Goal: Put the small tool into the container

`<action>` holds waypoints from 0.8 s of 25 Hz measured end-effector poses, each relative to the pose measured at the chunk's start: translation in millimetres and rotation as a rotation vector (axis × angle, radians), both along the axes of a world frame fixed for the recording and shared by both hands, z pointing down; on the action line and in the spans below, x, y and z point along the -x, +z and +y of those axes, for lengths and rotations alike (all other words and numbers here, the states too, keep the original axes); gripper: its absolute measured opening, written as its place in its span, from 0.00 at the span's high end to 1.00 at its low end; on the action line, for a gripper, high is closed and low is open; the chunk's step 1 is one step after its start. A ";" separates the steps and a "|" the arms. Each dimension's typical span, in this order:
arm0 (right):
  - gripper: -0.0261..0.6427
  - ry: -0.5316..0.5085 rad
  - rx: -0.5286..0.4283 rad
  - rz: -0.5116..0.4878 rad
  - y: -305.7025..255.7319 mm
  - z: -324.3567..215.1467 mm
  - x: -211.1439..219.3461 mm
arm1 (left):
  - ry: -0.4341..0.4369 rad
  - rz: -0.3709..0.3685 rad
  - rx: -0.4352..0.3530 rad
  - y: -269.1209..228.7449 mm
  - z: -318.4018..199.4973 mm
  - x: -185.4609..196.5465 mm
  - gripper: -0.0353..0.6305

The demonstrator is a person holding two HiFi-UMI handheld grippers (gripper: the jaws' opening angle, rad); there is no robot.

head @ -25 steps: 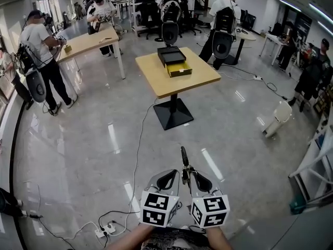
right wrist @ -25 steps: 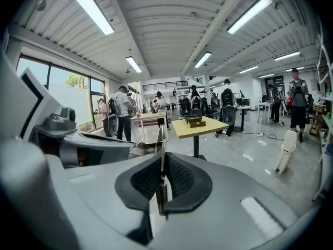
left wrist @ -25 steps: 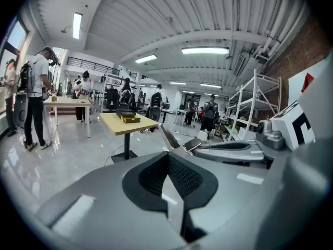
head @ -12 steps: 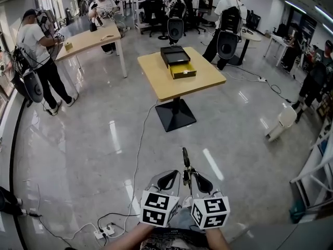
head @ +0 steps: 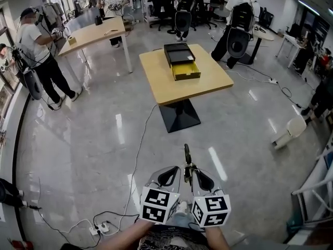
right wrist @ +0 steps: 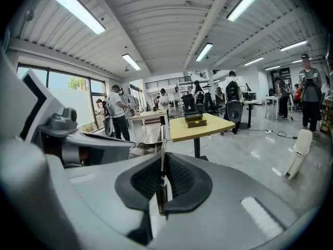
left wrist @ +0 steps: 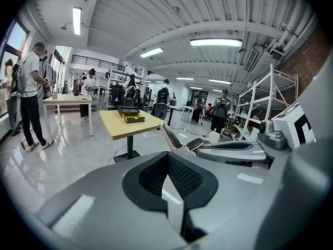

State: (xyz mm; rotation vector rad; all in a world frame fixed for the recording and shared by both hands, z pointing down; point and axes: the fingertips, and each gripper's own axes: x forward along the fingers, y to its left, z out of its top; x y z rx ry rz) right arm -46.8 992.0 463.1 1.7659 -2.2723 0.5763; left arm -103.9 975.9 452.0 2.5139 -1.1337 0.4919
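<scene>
In the head view, a black container (head: 179, 52) with an open yellow drawer (head: 187, 71) sits on a wooden table (head: 208, 85) several steps ahead. Both grippers hang side by side low in that view, far from the table. My right gripper (head: 197, 180) is shut on the small tool (head: 187, 160), a thin dark-handled rod pointing up and forward. The right gripper view shows the tool's metal shaft (right wrist: 163, 139) pinched between the pads, with the container (right wrist: 195, 120) far beyond. My left gripper (head: 167, 177) is shut with nothing in it, and its pads meet (left wrist: 169, 165).
Several people with gear stand around the room. A second table (head: 93, 34) stands at the back left. Cables and a power strip (head: 101, 227) lie on the glossy floor to my left. A white object (head: 291, 132) and a white rack (head: 317, 191) are to the right.
The table and container have come slightly nearer and lower in the head view. Both grippers hold the same pose, with the tool still in the right one.
</scene>
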 end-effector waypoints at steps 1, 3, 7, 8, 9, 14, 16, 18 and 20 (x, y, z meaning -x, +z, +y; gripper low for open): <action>0.95 -0.006 0.002 -0.002 -1.9 -21.0 -21.4 | -0.005 -0.006 0.000 -1.6 -21.3 -21.1 0.94; 0.95 -0.016 0.006 -0.007 -10.1 -65.4 -68.6 | -0.014 -0.016 0.006 -8.7 -65.8 -68.0 0.94; 0.95 -0.042 0.011 -0.017 -11.2 -133.6 -138.5 | -0.034 -0.025 0.019 -9.6 -133.0 -138.4 0.94; 0.95 -0.049 0.012 -0.019 -8.3 -145.3 -151.8 | -0.040 -0.030 0.019 -6.9 -144.7 -151.6 0.94; 0.95 -0.055 0.013 -0.020 -5.1 -155.2 -166.6 | -0.043 -0.034 0.019 -3.6 -154.4 -166.3 0.94; 0.95 -0.065 0.007 -0.027 -2.9 -195.4 -233.6 | -0.053 -0.048 0.004 -3.4 -193.7 -231.4 0.94; 0.95 -0.067 0.011 -0.034 -7.5 -207.5 -242.7 | -0.055 -0.052 0.007 -9.1 -205.9 -241.0 0.94; 0.95 -0.072 0.011 -0.039 -9.4 -218.4 -244.9 | -0.056 -0.054 0.003 -12.9 -217.9 -244.9 0.94; 0.95 -0.078 0.009 -0.041 -8.9 -227.1 -246.3 | -0.057 -0.053 -0.003 -14.1 -227.7 -248.5 0.94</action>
